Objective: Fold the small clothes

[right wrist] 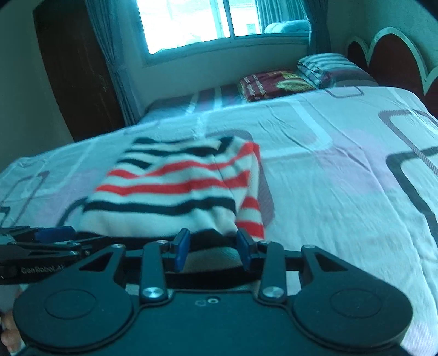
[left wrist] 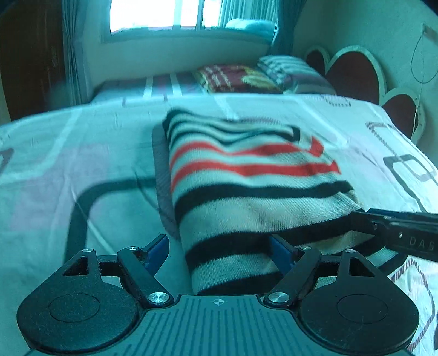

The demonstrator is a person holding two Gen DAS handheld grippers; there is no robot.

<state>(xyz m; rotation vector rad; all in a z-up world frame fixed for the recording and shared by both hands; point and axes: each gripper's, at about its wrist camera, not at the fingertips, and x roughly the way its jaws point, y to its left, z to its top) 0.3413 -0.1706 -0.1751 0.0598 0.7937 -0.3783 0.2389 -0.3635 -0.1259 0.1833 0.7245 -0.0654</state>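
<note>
Striped sweater, cream with black and red bands, lies folded on patterned bedsheet, near edge of bed.

Left gripper: jaws spread wide, sweater's near left edge between blue pads, left pad clear of cloth; released.

Right gripper: jaws partly closed, black hem band between pads; whether pads pinch it, cannot tell.

Writing: "GenRobot.A…" on left gripper's side in right view; "DAS…" on right gripper in left view.

Far end: pillows, window.

One striped sweater lies on one bed. Two grippers, left and right. Two pillows: one striped pillow, one red pillow. One window.
</note>
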